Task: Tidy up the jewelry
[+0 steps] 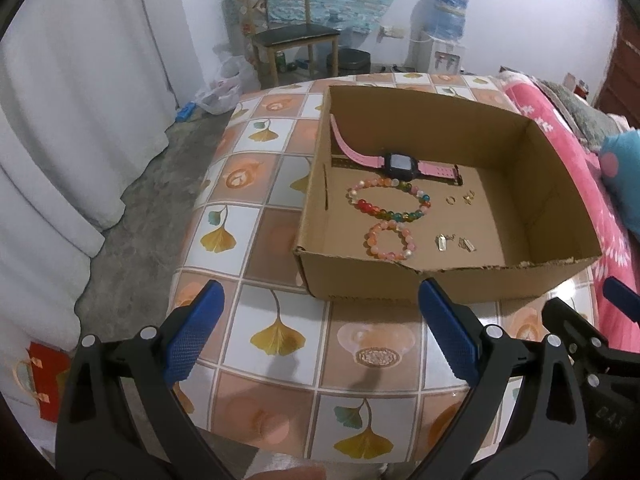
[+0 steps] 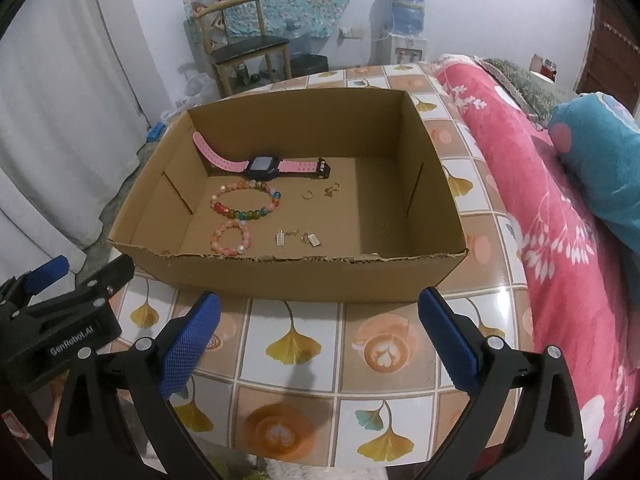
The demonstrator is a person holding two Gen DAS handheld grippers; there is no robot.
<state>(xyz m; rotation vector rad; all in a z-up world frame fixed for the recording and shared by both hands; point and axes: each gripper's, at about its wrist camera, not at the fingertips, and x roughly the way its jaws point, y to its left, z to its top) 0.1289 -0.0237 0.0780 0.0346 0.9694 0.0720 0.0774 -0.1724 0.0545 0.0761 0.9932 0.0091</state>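
Both grippers, left and right, hang released over the desk's near edge. Jewelry's in the box: light stiff watch, grab its strap; bracelets slippery, pinch the beads.

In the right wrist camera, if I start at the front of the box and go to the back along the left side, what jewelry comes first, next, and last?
pink bead bracelet → rainbow bead bracelet → pink watch, all lying inside the cardboard box.

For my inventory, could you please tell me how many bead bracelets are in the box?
2: the multicolour bracelet lies just before the watch; the pink bracelet lies nearer the front wall.
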